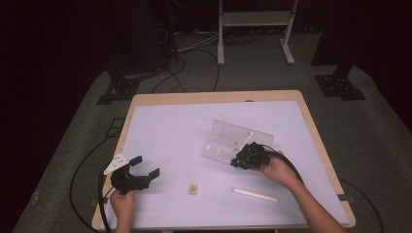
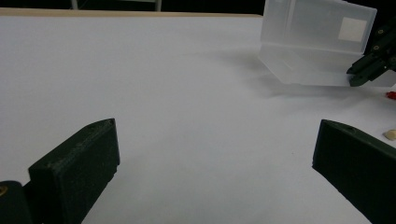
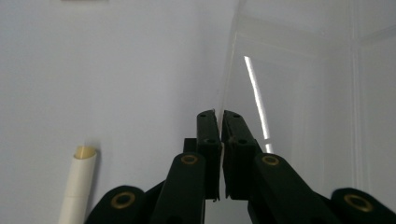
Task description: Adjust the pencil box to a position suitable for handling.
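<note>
The right gripper [image 1: 241, 162] has its jaws pinched shut on the thin edge of the clear plastic box [image 1: 232, 141], which lies on its side near the middle of the tabletop [image 1: 165, 126], while the left gripper [image 1: 140, 171] waits wide open and empty over by the near left corner. I'd judge the grab made and the moving or righting still ahead, with the pale tube [image 1: 254, 194] and small block [image 1: 194, 188] lying loose nearby; the box's long axis runs across the tabletop, slanting a little away to the right, open side facing the person
</note>
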